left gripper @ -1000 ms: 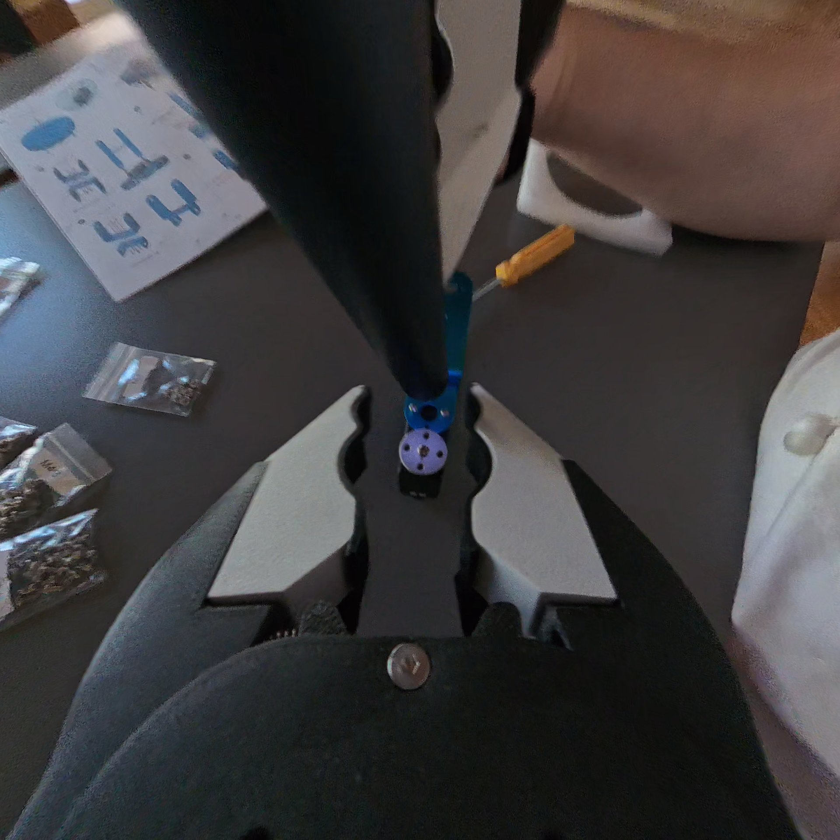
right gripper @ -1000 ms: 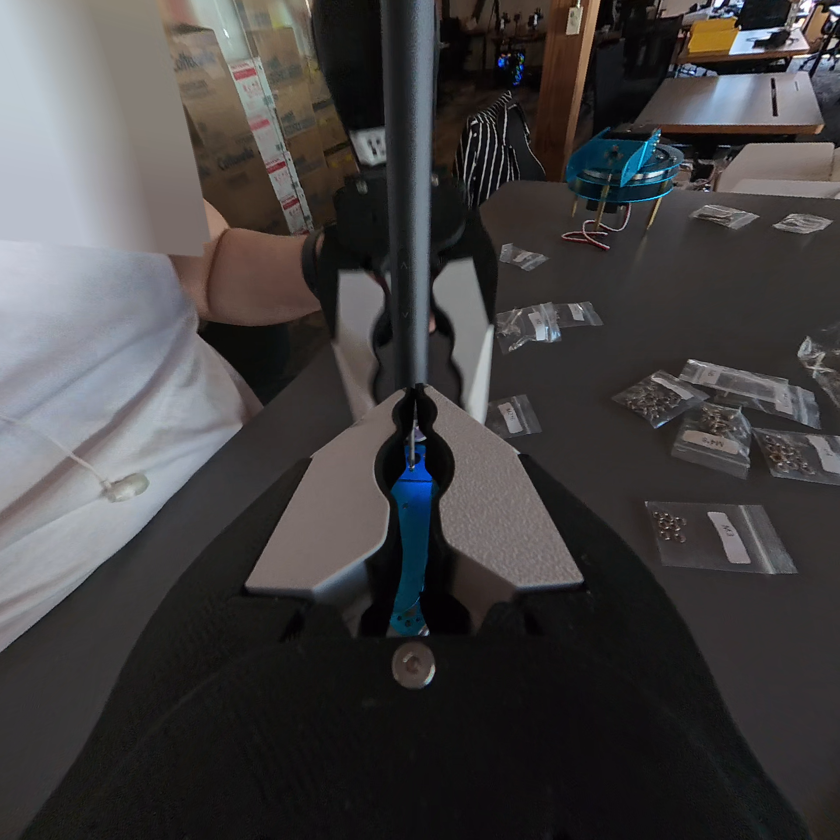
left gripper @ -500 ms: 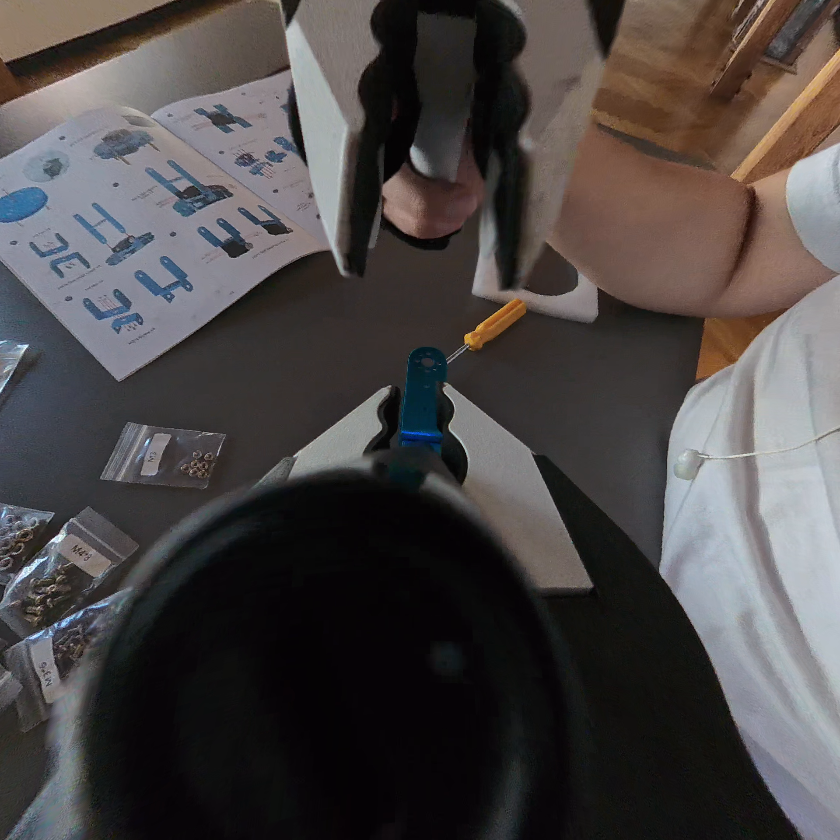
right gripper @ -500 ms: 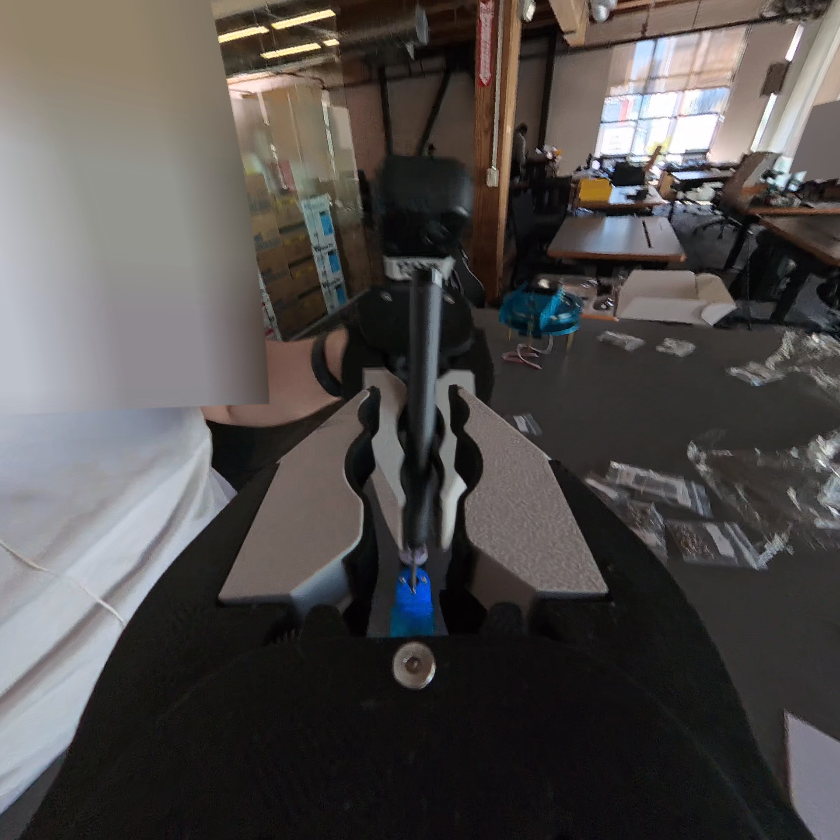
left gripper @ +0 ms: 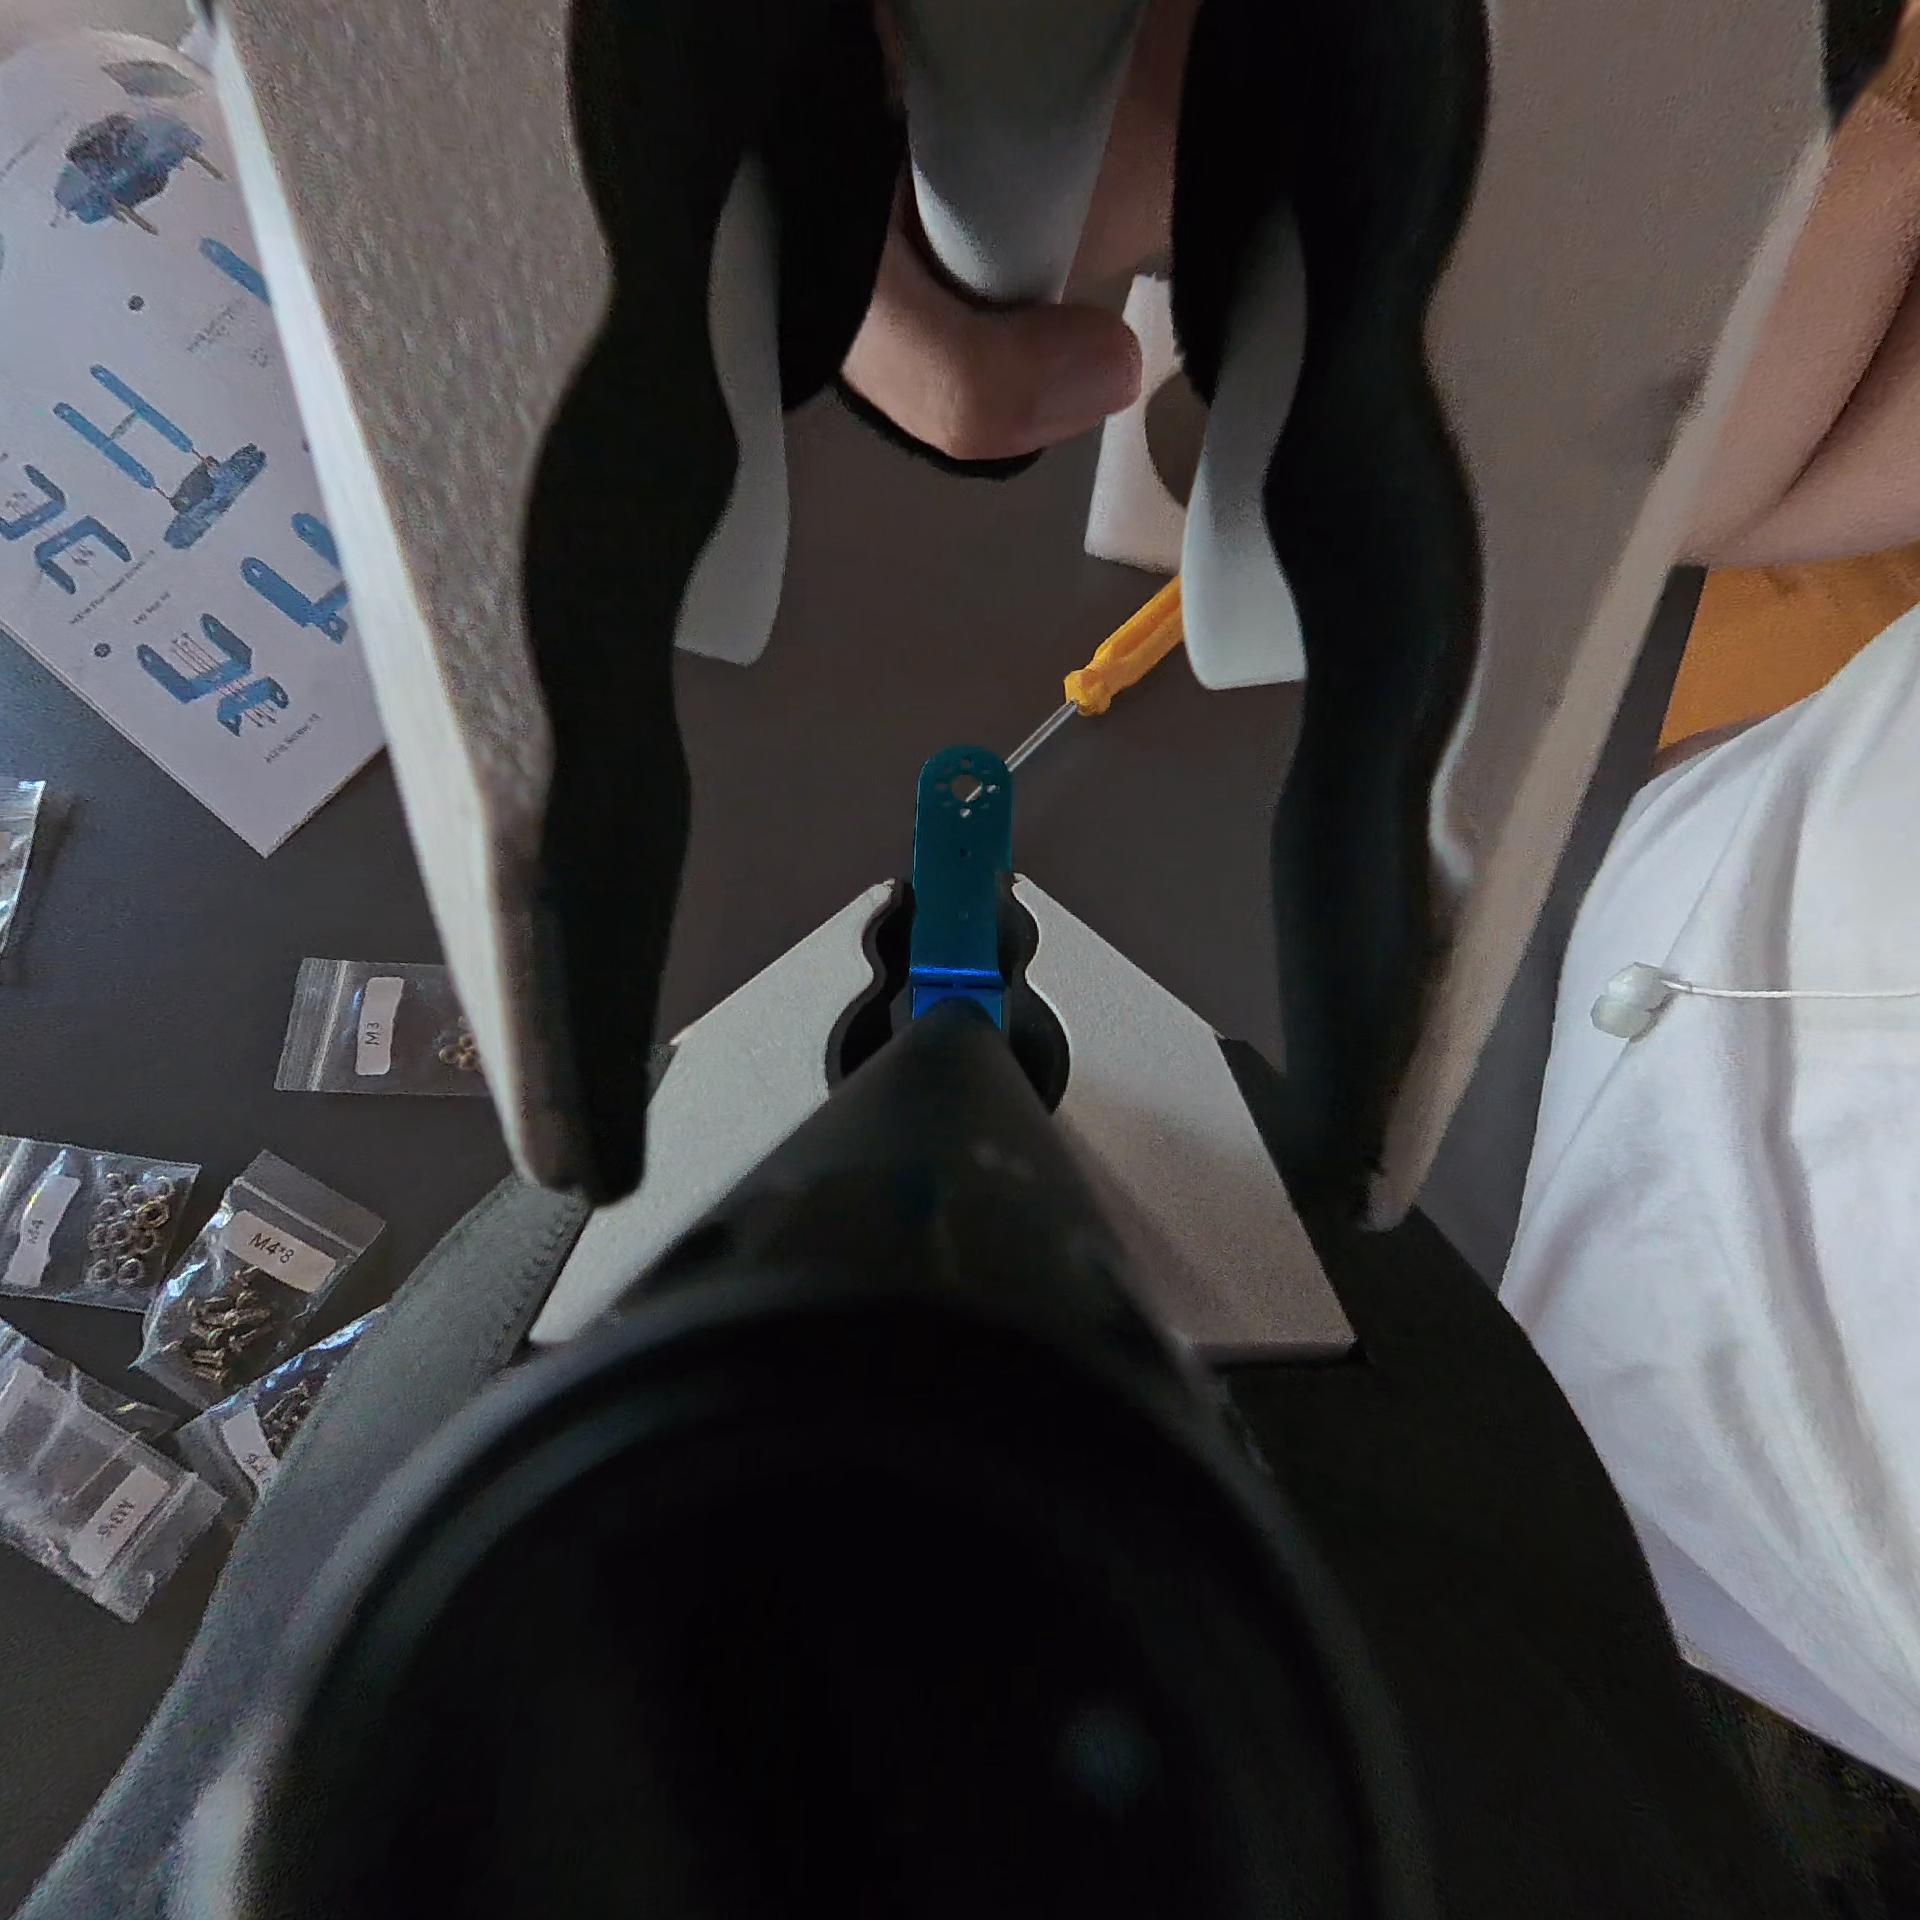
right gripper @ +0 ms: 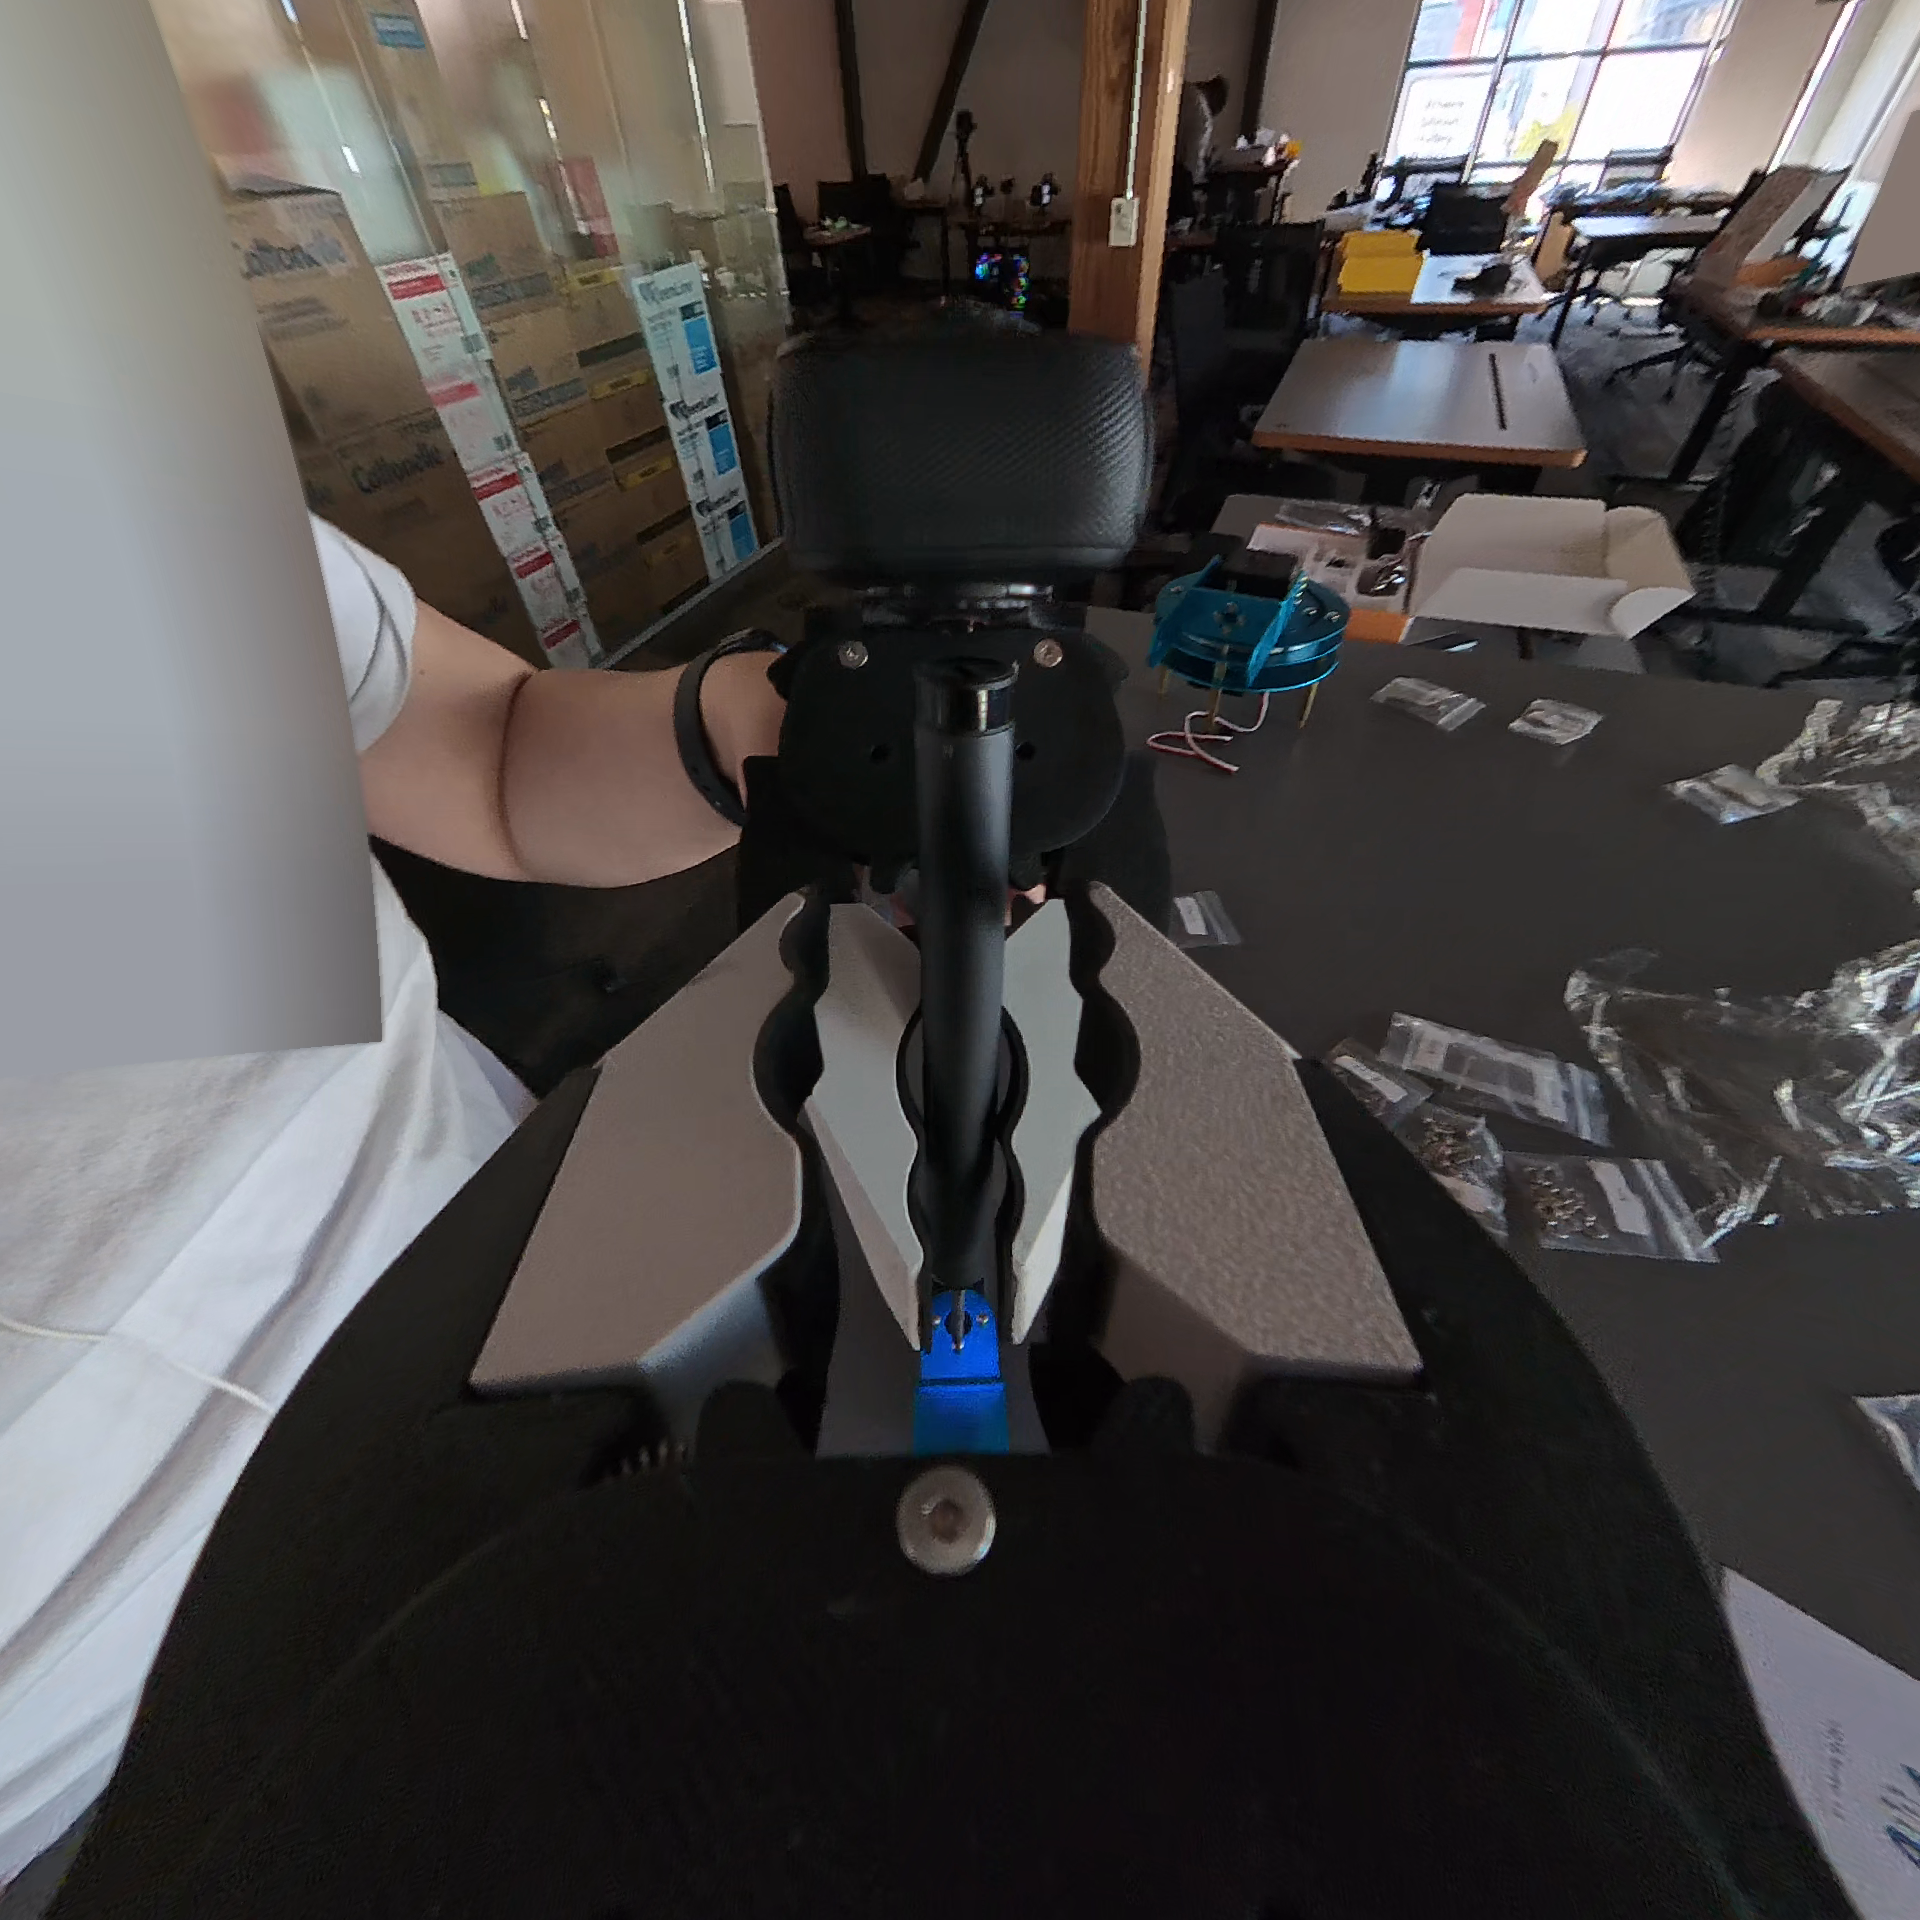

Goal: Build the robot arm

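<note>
My right gripper is standing released now, its jaws spread wide where a second ago they were clenched on the black driver and the blue bracket. My left gripper, slack a second ago, is now clenching the driver's shaft, and the bracket is sticking out past its fingertips above the dark table. The driver's tip is touching the bracket; I cannot tell whether my left jaws are pinching the bracket too.
</note>
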{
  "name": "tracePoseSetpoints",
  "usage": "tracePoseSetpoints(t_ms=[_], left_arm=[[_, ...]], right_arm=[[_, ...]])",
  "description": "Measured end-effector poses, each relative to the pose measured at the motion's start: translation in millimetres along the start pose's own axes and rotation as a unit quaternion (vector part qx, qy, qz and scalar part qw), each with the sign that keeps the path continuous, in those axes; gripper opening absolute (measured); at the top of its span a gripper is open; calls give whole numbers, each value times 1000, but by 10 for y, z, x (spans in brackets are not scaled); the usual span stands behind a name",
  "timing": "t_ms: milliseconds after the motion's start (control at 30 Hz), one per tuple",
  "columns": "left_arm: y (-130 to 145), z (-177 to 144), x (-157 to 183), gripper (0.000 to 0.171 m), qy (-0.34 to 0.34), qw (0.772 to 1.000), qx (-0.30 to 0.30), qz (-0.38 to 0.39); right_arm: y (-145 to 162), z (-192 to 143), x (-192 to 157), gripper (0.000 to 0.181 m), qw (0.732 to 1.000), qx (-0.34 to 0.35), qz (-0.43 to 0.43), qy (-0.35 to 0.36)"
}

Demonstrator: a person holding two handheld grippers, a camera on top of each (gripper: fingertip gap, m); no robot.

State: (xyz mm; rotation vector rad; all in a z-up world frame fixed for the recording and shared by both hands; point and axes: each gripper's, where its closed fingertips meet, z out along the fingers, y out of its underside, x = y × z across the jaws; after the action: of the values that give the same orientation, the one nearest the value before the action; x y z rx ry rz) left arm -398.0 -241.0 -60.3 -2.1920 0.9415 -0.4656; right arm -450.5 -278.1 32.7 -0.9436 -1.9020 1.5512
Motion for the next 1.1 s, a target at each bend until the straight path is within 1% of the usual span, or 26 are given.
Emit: tracePoseSetpoints(t_ms=[33,100,133,167,200,300,367,467,533,633,733,767,833,900,967,1000,1067,1100], left_arm=[[-4,10,3,15,1,1000,-9,3],[-16,28,10,16,1,1000,-21,11],[-22,36,7,16,-1,1000,-23,14],[-32,41,6,93,-2,1000,-20,15],[-43,43,3,91,-4,1000,-14,15],[10,12,-36,27,-22,1000,-7,10],[116,-53,-89,36,-48,999,0,11],[318,-97,-53,41,-49,999,15,-3],[468,-41,-35,45,-53,998,11,-12],[620,75,-45,45,-75,997,4,-6],[679,143,-59,41,-83,996,9,-13],[662,138,-65,39,-85,996,18,-13],[532,49,-65,34,-82,995,60,-16],[307,-129,-57,33,-67,990,119,-30],[82,-324,-54,34,-58,984,163,-32],[-13,-414,-68,35,-64,982,175,-24],[-235,-621,-109,42,-88,975,205,-3],[-372,-736,-93,42,-83,970,228,-1]], right_arm=[[22,-3,-12,42,1000,-2,5,-6],[94,-21,25,22,1000,-16,12,1],[119,-32,21,17,1000,-17,13,0],[118,-46,18,16,1000,-11,17,0],[119,-61,26,16,1000,-6,20,3],[124,-122,48,16,1000,5,17,16],[131,-168,68,16,999,7,24,20],[142,-233,80,16,999,13,26,23],[150,-271,90,17,999,19,29,25],[160,-315,55,16,999,27,29,17],[161,-318,53,16,999,34,29,19],[159,-310,48,17,999,36,29,19],[156,-304,53,16,999,37,26,25],[157,-305,60,17,999,32,21,34],[161,-307,73,16,999,24,13,46],[162,-304,73,17,999,21,13,49],[162,-298,65,17,998,18,8,54],[161,-293,50,17,998,17,5,54]])
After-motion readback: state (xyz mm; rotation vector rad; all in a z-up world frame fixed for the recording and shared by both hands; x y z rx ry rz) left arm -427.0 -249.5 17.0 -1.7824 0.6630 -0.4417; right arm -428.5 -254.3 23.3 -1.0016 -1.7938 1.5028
